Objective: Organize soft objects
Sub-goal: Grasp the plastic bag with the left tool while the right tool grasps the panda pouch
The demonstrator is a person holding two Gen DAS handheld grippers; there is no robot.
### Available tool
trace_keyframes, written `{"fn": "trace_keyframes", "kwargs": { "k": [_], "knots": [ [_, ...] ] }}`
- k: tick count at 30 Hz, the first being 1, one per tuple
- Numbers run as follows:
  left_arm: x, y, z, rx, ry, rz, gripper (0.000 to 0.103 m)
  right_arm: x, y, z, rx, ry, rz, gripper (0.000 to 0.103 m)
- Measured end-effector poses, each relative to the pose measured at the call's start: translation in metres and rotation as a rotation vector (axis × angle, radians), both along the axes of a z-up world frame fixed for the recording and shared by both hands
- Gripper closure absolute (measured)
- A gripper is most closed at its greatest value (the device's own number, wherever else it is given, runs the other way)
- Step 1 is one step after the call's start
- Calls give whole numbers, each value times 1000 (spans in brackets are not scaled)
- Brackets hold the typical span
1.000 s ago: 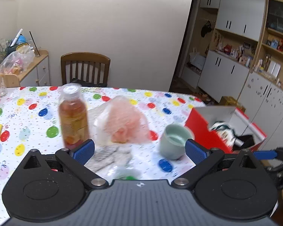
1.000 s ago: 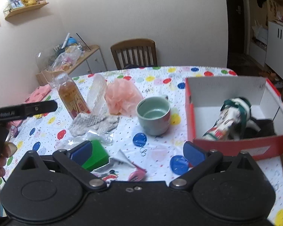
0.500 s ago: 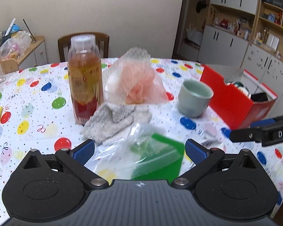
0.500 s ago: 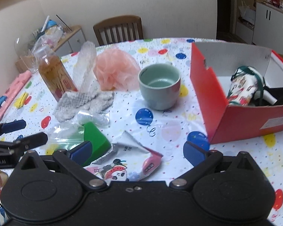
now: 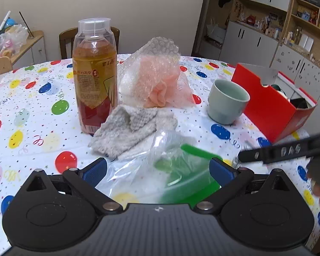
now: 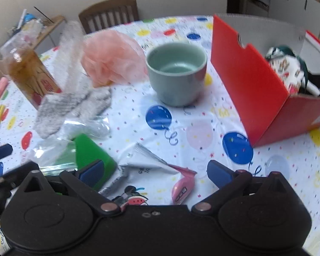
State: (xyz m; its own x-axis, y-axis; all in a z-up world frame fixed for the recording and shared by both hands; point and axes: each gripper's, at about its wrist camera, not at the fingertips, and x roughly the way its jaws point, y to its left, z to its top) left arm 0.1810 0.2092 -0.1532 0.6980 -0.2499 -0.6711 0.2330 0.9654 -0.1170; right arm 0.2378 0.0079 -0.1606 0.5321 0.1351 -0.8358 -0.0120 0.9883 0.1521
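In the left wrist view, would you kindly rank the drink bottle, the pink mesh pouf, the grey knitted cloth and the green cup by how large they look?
1. Drink bottle and pink mesh pouf: look about equal, so unranked; the bottle is nearer, the pouf partly veiled by bubble wrap.
2. Grey knitted cloth.
3. Green cup, clearly smallest.
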Motion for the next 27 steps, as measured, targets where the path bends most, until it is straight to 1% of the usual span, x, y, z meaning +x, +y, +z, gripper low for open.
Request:
{"fn": "trace_keyframes", "kwargs": {
  "k": [5,10,11,15,16,17,18,20,21,23,24,26,27],
  "knots": [
    [21,1,-5,-24,39,5,0,1,2,-8,3,48,-13,0],
    [43,5,-20,-63,127,13,0,-1,1,-13,27,81,-19,1],
    [47,7,-23,-75,147,26,1,-2,1,-13,28,80,-18,1],
    [62,23,-36,-170,225,99,2,-1,2,-13,51,83,-6,8],
    [63,25,-37,-181,229,105,4,-2,3,-13,52,82,-1,9],
    [64,25,-37,-179,229,106,8,-1,5,-13,49,83,5,8],
    [64,24,-37,-170,227,101,10,-1,6,-13,42,80,9,9],
    [64,21,-37,-153,223,88,18,-1,7,-12,37,75,11,10],
    [63,20,-37,-151,222,88,20,-1,7,-12,37,73,10,12],
    [63,20,-36,-163,223,90,33,-1,6,-11,36,70,10,14],
    [63,21,-35,-168,222,94,35,-2,5,-11,35,68,10,15],
    [61,22,-34,-170,221,99,56,-3,5,-11,29,63,13,17],
    [60,22,-33,-175,218,98,62,-3,5,-11,25,61,15,21]
  ]
}}
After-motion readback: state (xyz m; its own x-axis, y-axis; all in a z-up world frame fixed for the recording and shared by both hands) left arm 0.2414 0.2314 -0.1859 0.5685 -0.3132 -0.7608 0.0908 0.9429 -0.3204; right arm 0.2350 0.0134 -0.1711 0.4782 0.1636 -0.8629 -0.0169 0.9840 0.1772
